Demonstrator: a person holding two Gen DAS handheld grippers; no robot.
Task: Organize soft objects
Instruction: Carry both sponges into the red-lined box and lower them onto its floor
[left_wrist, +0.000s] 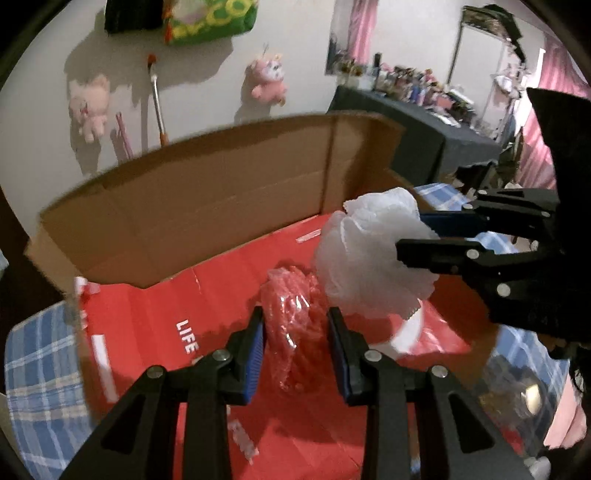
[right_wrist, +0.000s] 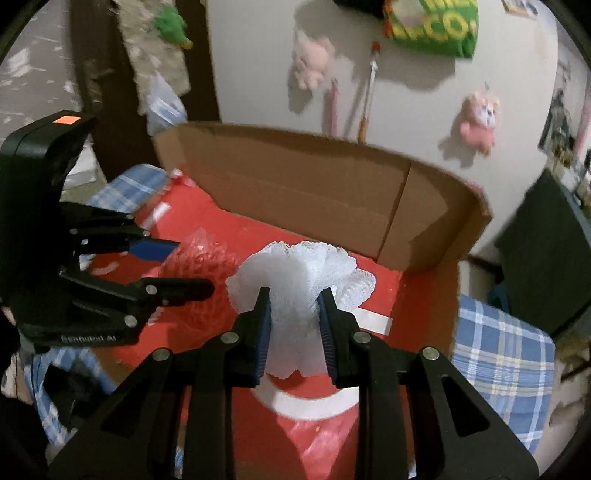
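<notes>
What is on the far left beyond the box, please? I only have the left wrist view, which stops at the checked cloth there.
Observer: The right wrist view shows a dark wooden post left of the white wall.
Operator: Is anything hanging near it?
Observer: Yes, a green plush toy hangs high, right of the post.
Operator: And how is the white mesh sponge held?
Observer: The right gripper pinches the white mesh sponge at its middle, frills spreading beyond both fingers, above the red box floor.
</notes>
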